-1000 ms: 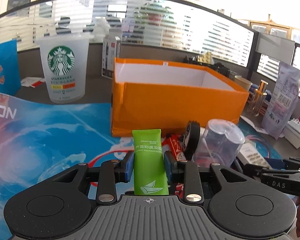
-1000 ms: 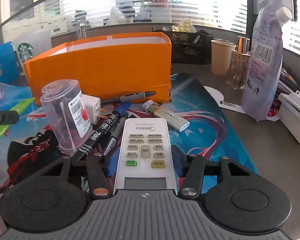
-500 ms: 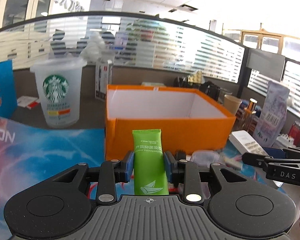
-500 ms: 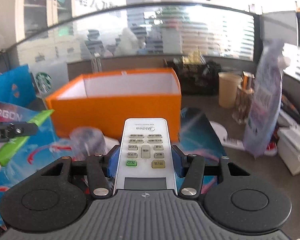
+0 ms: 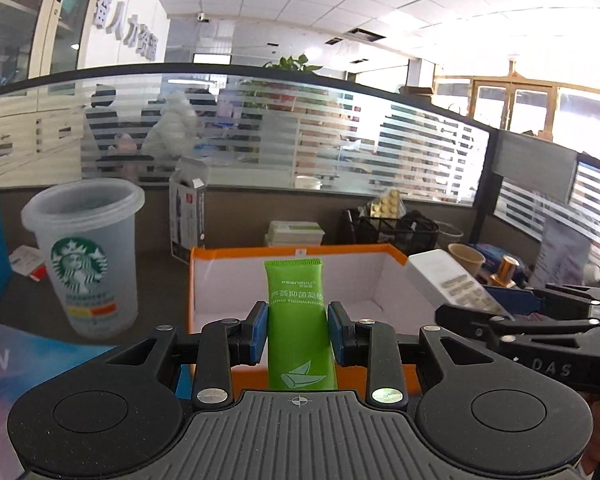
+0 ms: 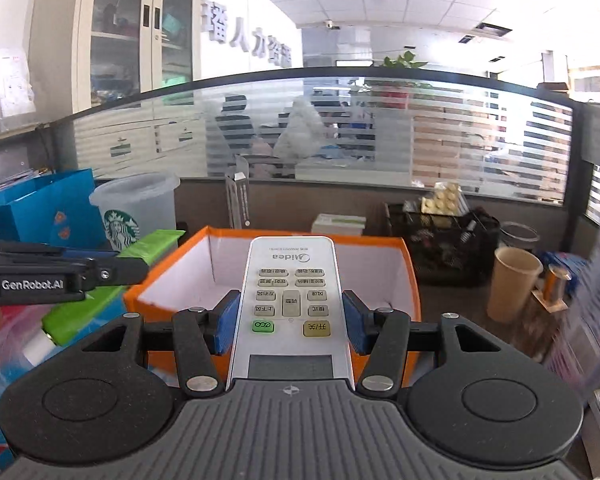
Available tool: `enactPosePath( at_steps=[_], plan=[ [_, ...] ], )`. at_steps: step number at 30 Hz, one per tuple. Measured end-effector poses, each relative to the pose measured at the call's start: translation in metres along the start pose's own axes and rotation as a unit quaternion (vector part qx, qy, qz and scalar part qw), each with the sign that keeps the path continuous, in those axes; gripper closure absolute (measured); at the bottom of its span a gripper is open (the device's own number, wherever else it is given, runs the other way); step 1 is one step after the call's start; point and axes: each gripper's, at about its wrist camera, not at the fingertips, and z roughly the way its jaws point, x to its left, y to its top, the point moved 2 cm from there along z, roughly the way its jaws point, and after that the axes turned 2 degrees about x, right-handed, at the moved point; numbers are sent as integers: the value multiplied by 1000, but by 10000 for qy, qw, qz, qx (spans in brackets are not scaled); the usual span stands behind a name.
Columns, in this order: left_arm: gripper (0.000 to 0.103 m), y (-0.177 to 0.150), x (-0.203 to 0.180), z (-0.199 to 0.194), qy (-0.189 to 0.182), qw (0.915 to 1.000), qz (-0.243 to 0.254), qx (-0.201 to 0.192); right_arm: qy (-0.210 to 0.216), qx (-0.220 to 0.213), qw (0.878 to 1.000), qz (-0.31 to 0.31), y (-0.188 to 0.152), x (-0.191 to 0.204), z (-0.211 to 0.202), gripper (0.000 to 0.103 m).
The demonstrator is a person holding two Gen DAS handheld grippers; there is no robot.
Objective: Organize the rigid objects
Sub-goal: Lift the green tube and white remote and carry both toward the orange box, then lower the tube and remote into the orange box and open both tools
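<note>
Both tongs risen since earlier frame, now above orange box (image 5: 292, 254) rim. Left tongs (image 5: 296, 326) clamped on green tube (image 5: 296, 312); right tongs (image 6: 290, 316) clamped on white remote (image 6: 290, 300). Starbucks cup (image 5: 84, 256) far left on bench (image 5: 160, 276), paper cup (image 6: 514, 284) right, black basket (image 6: 444, 248) beyond box.

The desk (image 5: 156, 268) was a dark grey-brown surface backed by a frosted-glass partition. A colourful printed mat (image 5: 40, 364) covered its near left part. Directly on the desk stood an orange box (image 6: 414, 280) — open at the top, white inside — with a frosted Starbucks cup (image 5: 86, 260) to its left. Behind the box were an upright white carton (image 5: 186, 216) and a black mesh basket (image 6: 444, 240); to its right stood a beige paper cup (image 6: 512, 284).
</note>
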Motion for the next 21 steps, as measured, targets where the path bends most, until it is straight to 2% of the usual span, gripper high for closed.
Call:
enactPosePath(
  at_steps=[5,10,21],
  plan=[
    [74,18,4,31,23,9998,-120,168,78,177,9998,-10,17,-7,34,53],
    [73,25,3,69,79,9985,-171,509,90,480,9988,2,30,-19,70,53],
    [74,8,-2,127,288,9924,-31,1196,59,1336,9910,-50,15,-29,131,53]
  ],
)
